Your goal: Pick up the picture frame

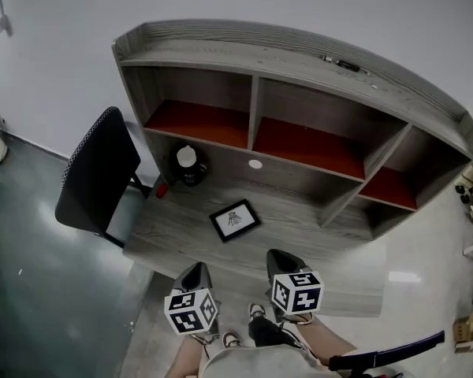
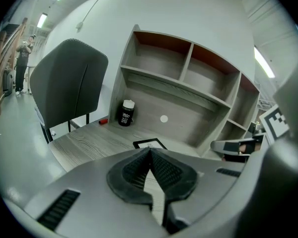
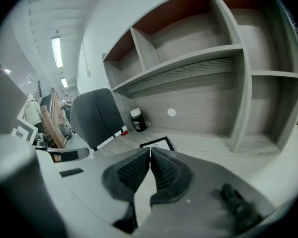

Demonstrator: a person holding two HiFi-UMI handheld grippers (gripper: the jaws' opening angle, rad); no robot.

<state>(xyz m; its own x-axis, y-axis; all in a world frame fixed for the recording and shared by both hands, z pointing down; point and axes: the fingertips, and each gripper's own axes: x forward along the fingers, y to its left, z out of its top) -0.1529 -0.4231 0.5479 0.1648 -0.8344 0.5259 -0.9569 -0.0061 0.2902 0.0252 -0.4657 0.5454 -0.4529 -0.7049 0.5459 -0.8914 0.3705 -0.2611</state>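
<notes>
Picture frame (image 1: 235, 220): black border, pale print, lying flat on the grey wood-grain tabletop (image 1: 173, 231). It sits ahead of both hand-held grippers, clear of their tips, nothing touching it. In each gripper view it shows just past the jaw tips.

Left hand-held gripper (image 1: 194, 274): jaws together, pads meeting at the tip, nothing between them. It hangs at the near edge of the tabletop with the frame ahead and a little to its right.

Right hand-held gripper (image 1: 282, 260): jaws together, empty. It is beside the left one, with the frame ahead and a little to its left.

Dark bottle with a white cap (image 1: 189, 165): upright against the back panel, beyond the frame, ahead-left of the left hand-held gripper. A small red item (image 1: 162, 189) lies just left of the bottle.

White round disc (image 1: 255, 164) on the back panel, beyond the frame.

Shelf unit (image 1: 256, 93) over the tabletop, open compartments with red floors.

Dark chair (image 1: 94, 176), off to the left of the left hand-held gripper, beside the tabletop's end.
</notes>
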